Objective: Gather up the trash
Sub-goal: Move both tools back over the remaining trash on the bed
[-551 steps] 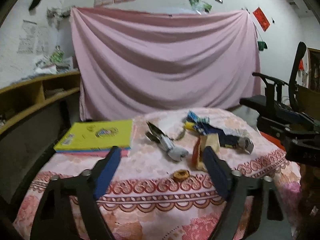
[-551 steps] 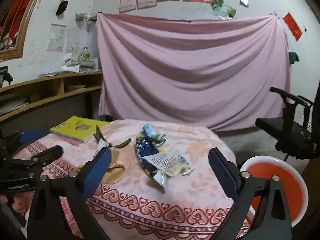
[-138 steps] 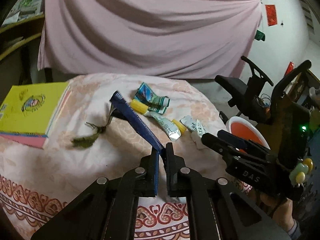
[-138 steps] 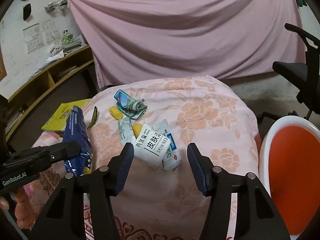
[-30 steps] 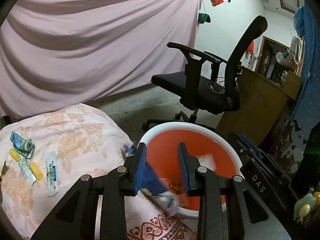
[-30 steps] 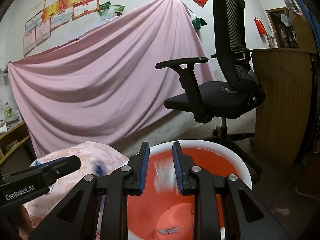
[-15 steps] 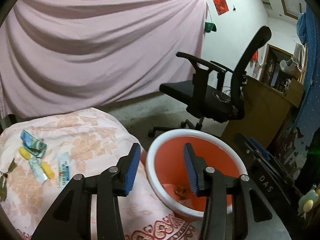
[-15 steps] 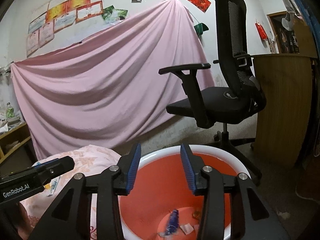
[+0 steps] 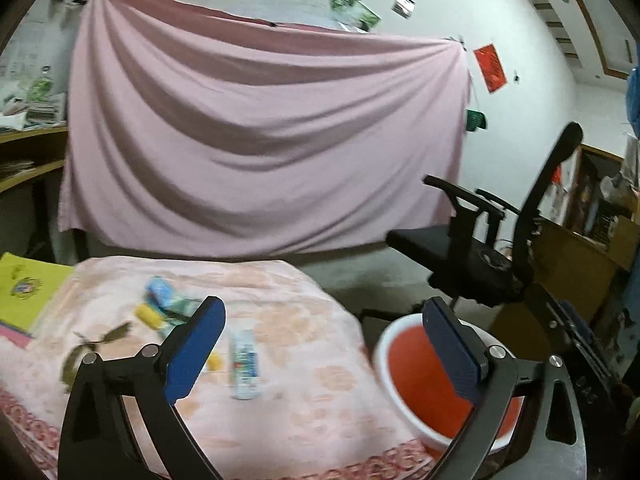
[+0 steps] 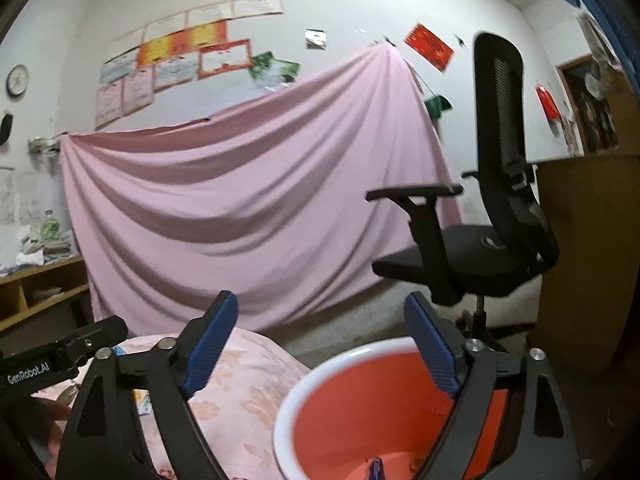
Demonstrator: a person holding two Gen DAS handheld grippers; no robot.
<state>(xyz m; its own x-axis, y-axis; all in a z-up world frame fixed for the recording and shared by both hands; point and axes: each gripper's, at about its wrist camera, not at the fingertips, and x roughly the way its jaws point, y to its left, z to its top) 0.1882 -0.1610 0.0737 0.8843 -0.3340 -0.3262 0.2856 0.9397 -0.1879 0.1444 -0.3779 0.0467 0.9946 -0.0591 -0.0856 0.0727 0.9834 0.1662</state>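
**Partly done: both grippers empty, trash left on the table**

Now the left gripper (image 9: 320, 344) and right gripper (image 10: 320, 340) have just been opening, nothing between them. Some trash lies in the basin (image 10: 288, 412). A tube (image 9: 245, 364) and wrappers (image 9: 160, 304) remain mid-table (image 9: 312, 420).

Pink sheet (image 9: 264, 140) draped over a white wall (image 10: 340, 8), black office chair (image 10: 480, 240) on grey floor (image 10: 360, 320).

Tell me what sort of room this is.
Probably a lived-in home room used as a study: an office chair, wooden shelves with papers, certificates on the wall, and a cloth-covered table beside an orange basin.
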